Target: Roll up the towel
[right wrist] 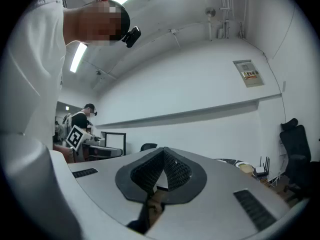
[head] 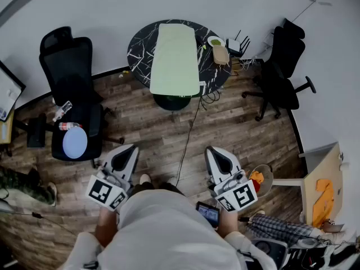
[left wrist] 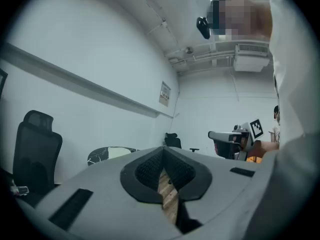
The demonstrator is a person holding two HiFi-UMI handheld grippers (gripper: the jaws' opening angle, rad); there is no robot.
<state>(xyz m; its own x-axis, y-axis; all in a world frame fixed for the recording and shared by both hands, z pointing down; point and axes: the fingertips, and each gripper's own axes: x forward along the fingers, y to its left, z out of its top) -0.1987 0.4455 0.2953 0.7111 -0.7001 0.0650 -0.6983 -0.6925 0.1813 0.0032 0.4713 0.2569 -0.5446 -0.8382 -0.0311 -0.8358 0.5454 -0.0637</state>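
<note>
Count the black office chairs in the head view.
2. The left chair stands left of the round table, with clutter on its seat. The right chair stands right of the table, near the wall. Others may be out of frame.

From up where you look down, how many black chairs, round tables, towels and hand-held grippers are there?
Black chairs: 2
Round table: 1
Towel: 1
Hand-held grippers: 2
Total: 6
</note>
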